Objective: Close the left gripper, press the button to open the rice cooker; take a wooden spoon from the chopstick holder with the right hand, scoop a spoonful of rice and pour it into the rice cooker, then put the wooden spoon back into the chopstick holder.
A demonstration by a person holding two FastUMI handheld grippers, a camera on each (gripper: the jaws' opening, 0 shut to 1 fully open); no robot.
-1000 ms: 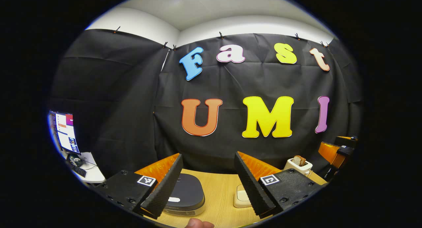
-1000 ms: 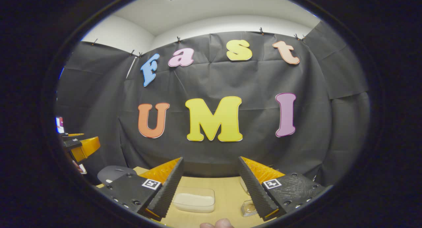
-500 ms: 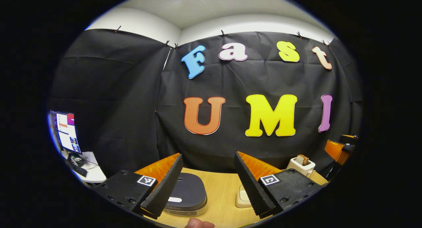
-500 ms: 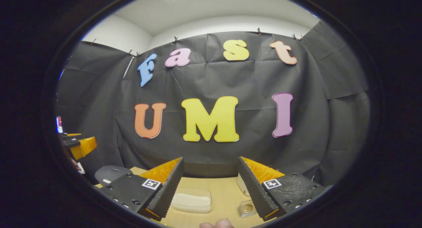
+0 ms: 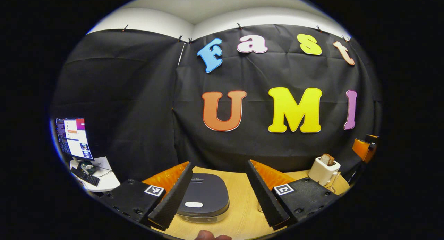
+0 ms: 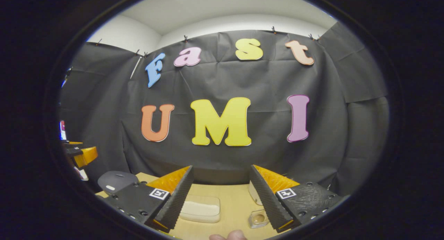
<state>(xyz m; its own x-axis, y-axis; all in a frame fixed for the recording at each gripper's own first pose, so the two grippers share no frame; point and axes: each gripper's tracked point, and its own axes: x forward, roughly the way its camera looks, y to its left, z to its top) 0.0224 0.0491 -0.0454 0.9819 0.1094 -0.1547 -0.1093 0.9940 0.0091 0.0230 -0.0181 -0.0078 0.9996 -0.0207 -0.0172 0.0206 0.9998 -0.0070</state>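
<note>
Hovering low centre, the left claw [image 5: 219,195] gapes released over the rice cooker [image 5: 204,199]; unless clenched first, its fingers could straddle the button [image 5: 194,204]. Right claw [image 6: 220,197] released too.

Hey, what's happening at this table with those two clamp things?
A person holds a gripper in each hand over a wooden table. The left gripper, fingers apart, hangs above the rice cooker, whose lid is down. The right gripper, also open, holds nothing and faces a clear tub of rice. A toaster stands off to the side.
</note>
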